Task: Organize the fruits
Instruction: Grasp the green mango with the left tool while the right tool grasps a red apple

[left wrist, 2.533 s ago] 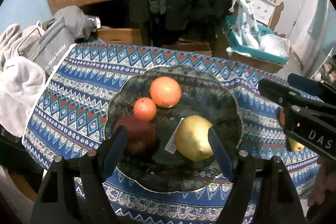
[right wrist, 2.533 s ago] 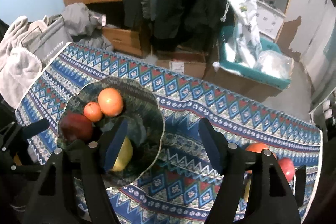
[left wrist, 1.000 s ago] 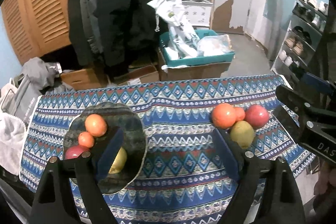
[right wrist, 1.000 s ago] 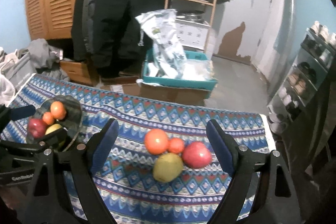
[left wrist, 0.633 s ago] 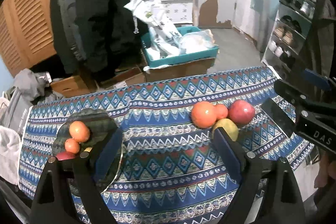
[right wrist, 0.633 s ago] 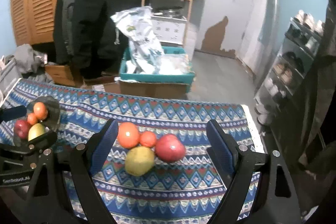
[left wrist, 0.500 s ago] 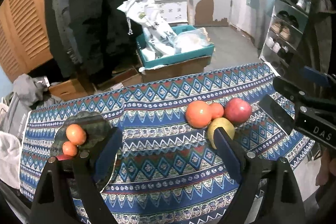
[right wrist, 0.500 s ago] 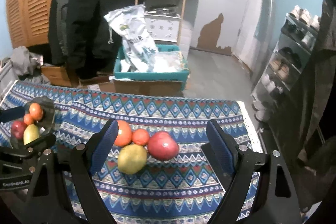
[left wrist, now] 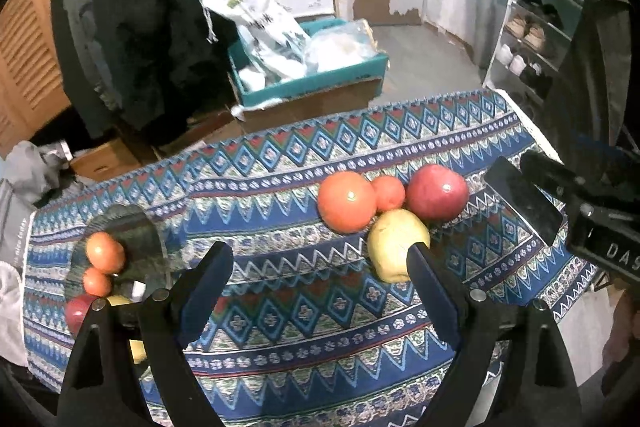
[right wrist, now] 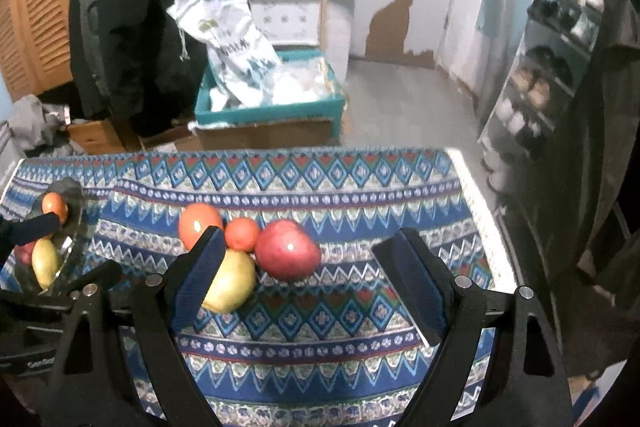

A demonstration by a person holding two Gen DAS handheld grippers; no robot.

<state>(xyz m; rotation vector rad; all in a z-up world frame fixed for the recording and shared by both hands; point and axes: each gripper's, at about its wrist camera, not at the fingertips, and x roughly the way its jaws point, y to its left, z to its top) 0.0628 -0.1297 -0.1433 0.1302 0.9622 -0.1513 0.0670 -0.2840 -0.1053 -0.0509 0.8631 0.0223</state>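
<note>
A large orange (left wrist: 347, 202), a small orange (left wrist: 387, 192), a red apple (left wrist: 437, 191) and a yellow pear (left wrist: 396, 243) lie together on the patterned tablecloth (left wrist: 304, 307). The same group shows in the right wrist view: orange (right wrist: 196, 221), small orange (right wrist: 241, 234), apple (right wrist: 286, 255), pear (right wrist: 232, 283). A dark glass plate (left wrist: 132, 227) at the left holds several fruits. My left gripper (left wrist: 320, 263) is open and empty, its right finger beside the pear. My right gripper (right wrist: 308, 255) is open and empty, hovering around the apple and pear.
The plate (right wrist: 74, 203) sits at the far left in the right wrist view. Beyond the table's far edge stand a teal box with bags (left wrist: 304, 67), cardboard boxes, hanging coats and a shoe rack (right wrist: 560, 75). The table's right edge (right wrist: 480, 203) is close to the fruits.
Both grippers have moved right, away from the plate and towards the loose fruit group, which now looks larger and closer. Both stay open and empty.
</note>
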